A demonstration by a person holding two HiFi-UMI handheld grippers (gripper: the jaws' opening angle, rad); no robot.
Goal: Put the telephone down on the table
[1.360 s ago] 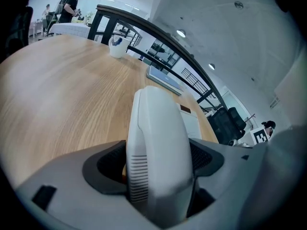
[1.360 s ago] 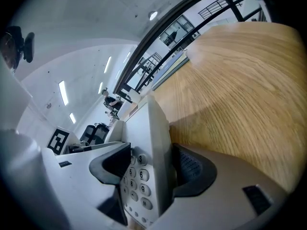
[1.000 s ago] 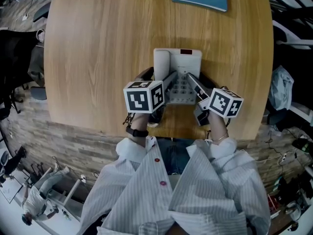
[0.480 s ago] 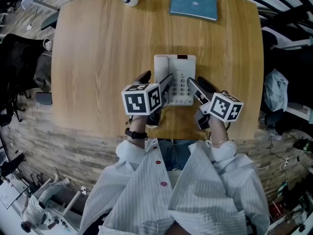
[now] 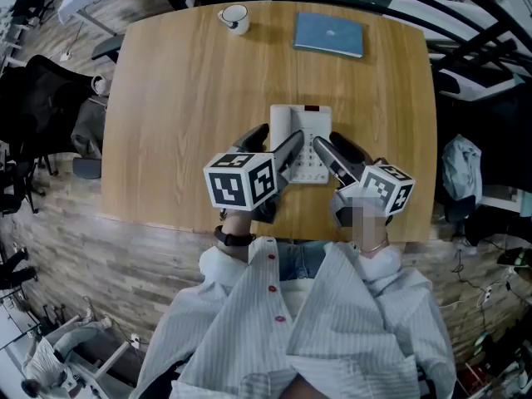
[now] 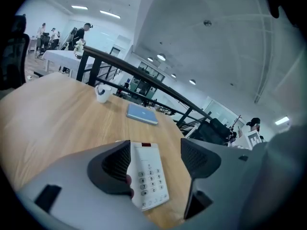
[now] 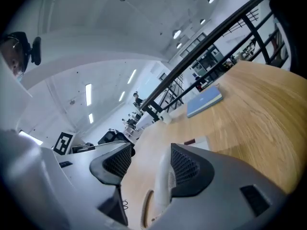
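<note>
The white telephone [image 5: 309, 123] lies flat on the wooden table [image 5: 183, 98], with its handset [image 7: 163, 190] along its left side. My left gripper [image 5: 283, 131] hovers over the phone's near left part. Its jaws are closing but still stand apart, and its own view shows the keypad [image 6: 148, 174] below the gap of that gripper [image 6: 153, 159], with no pad pressing it. My right gripper [image 5: 326, 140] is at the phone's near right side, open. In the right gripper view the handset and its coiled cord lie beside one jaw of that gripper [image 7: 148, 164].
A white mug [image 5: 235, 17] and a blue book [image 5: 329, 35] sit at the table's far edge. The near table edge runs just behind the grippers. A black chair [image 5: 41, 98] stands left of the table, and railings and desks lie beyond.
The head view has pulled back, so more of the table and the mug show. Both grippers stay at the phone's near end. The phone has not moved on the table.
</note>
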